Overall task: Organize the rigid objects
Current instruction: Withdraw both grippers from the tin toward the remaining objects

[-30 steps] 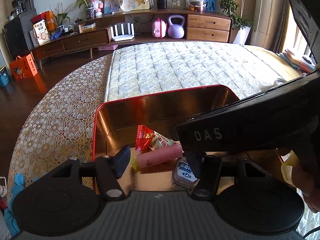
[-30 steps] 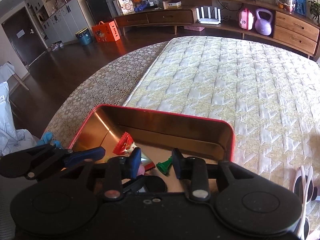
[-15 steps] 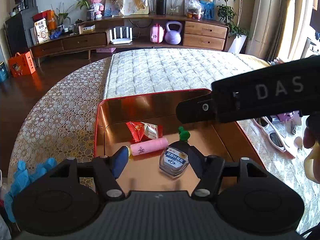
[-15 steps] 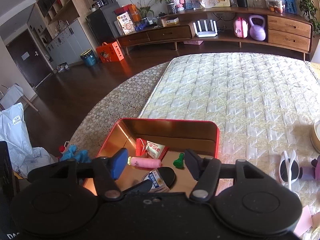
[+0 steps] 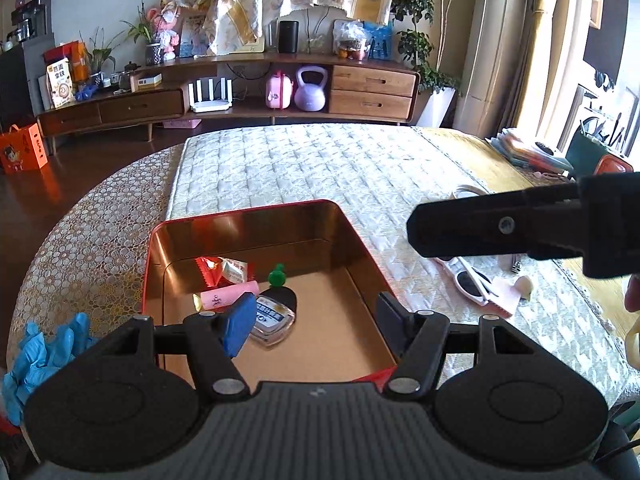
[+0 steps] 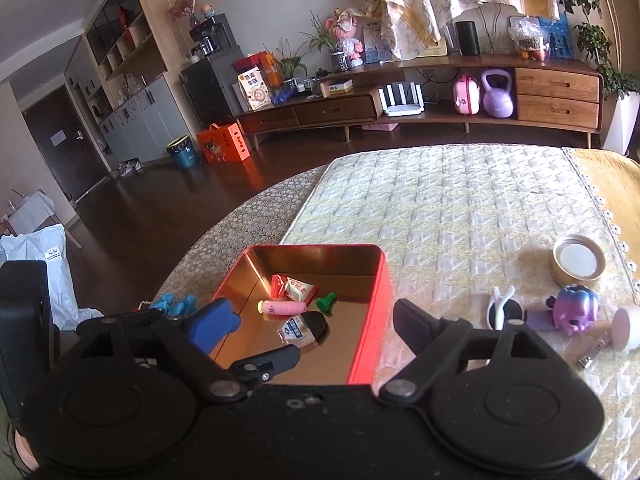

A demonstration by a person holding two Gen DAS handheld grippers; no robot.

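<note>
A red tin box (image 5: 248, 216) with a copper inside lies on the quilted cloth. In it are a red-and-white snack packet (image 5: 224, 270), a pink tube (image 5: 228, 296), a small green piece (image 5: 277, 276) and a clear bottle with a black cap (image 5: 276, 314). My left gripper (image 5: 316, 316) hovers above the box's near end, its jaws opening with nothing between them. My right gripper (image 6: 314, 320) hangs above the box's near right rim (image 6: 376, 312). Its jaws are opening wide and hold nothing. One of its black fingers (image 5: 480, 226) crosses the left wrist view.
To the right of the box lie white sunglasses (image 6: 502, 308), a purple toy figure (image 6: 576, 308), a round gold tin with a white lid (image 6: 578, 260), a pink cup (image 6: 626, 326) and a small metal piece (image 6: 592, 354). Blue gloves (image 5: 40, 356) lie at the table's left edge.
Both grippers have risen and drawn back from the box. The right jaws spread wide and let go of the black-capped bottle, which now lies in the box.
</note>
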